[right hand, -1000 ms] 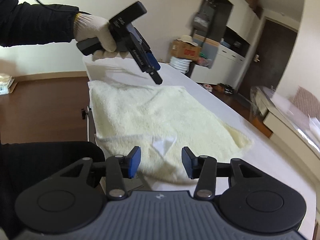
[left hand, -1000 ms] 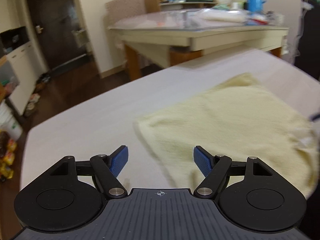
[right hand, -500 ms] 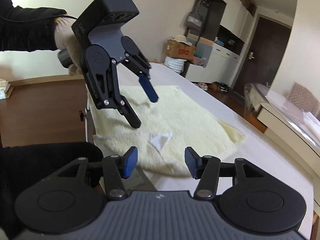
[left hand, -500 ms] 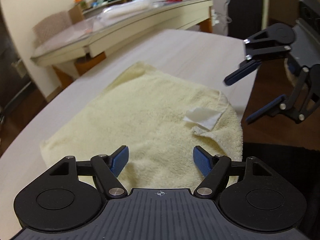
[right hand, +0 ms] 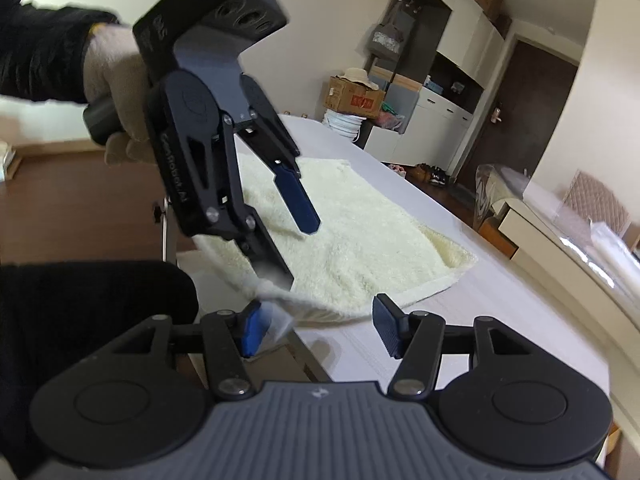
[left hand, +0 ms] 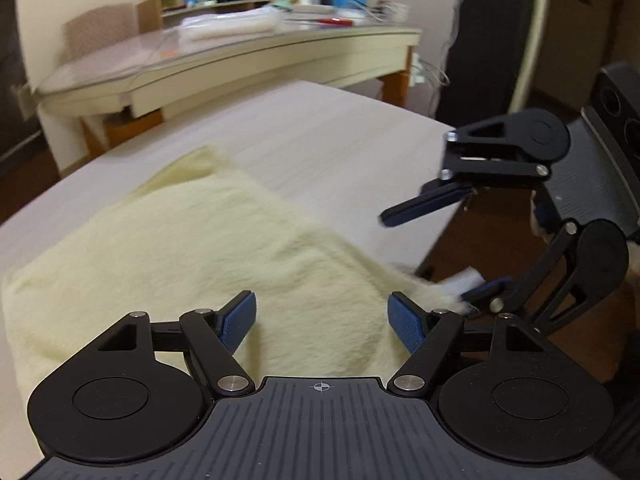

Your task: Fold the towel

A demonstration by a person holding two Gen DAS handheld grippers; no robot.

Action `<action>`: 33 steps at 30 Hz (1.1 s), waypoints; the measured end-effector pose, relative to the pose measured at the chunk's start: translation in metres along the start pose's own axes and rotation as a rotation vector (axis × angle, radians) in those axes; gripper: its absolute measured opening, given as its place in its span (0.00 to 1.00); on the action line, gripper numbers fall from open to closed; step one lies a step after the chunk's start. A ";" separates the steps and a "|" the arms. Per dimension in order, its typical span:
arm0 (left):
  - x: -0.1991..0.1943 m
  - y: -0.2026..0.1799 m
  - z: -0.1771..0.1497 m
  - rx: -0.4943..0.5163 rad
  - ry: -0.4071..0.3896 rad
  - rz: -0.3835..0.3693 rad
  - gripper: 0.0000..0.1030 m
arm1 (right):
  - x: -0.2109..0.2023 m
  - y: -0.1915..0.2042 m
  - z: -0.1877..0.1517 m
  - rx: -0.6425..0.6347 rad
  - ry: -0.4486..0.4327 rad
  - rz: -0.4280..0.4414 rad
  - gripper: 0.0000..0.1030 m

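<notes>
Towel [right hand: 360, 240] lies flat on the table [left hand: 340, 140]; both grippers, left [left hand: 322, 322] and right [right hand: 316, 330], spread wide, holding nothing. Closing early could miss the near corner.

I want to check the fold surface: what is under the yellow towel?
The towel lies on a white table; whatever is beneath the cloth itself is covered.

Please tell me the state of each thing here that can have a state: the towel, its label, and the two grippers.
towel: lying flat on the white table, not yet folded.
label: at the towel's near corner, beside the right gripper's lower finger.
left gripper: jaws open, above the towel, holding nothing.
right gripper: jaws open at the towel's near corner.
</notes>
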State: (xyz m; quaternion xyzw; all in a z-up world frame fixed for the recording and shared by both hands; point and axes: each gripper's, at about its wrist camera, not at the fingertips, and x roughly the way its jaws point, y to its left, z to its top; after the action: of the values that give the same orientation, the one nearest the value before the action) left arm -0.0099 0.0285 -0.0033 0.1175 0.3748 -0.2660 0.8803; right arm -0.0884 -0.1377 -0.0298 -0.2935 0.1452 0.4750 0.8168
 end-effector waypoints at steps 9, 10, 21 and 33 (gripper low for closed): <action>-0.014 0.004 -0.003 0.006 0.010 0.030 0.76 | 0.006 0.030 -0.002 -0.200 -0.007 -0.011 0.57; -0.018 0.007 -0.006 0.002 0.013 0.043 0.77 | 0.007 0.035 0.000 -0.231 -0.006 -0.008 0.57; -0.065 0.054 -0.056 -0.077 0.045 0.184 0.77 | 0.031 0.066 0.014 -0.631 0.069 -0.019 0.46; -0.113 0.075 -0.101 0.000 0.058 0.156 0.76 | 0.037 0.058 0.026 -0.455 0.135 -0.006 0.08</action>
State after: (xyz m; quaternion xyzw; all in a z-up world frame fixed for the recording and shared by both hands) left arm -0.0937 0.1748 0.0086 0.1539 0.3897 -0.1931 0.8872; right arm -0.1207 -0.0744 -0.0477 -0.5014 0.0878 0.4725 0.7195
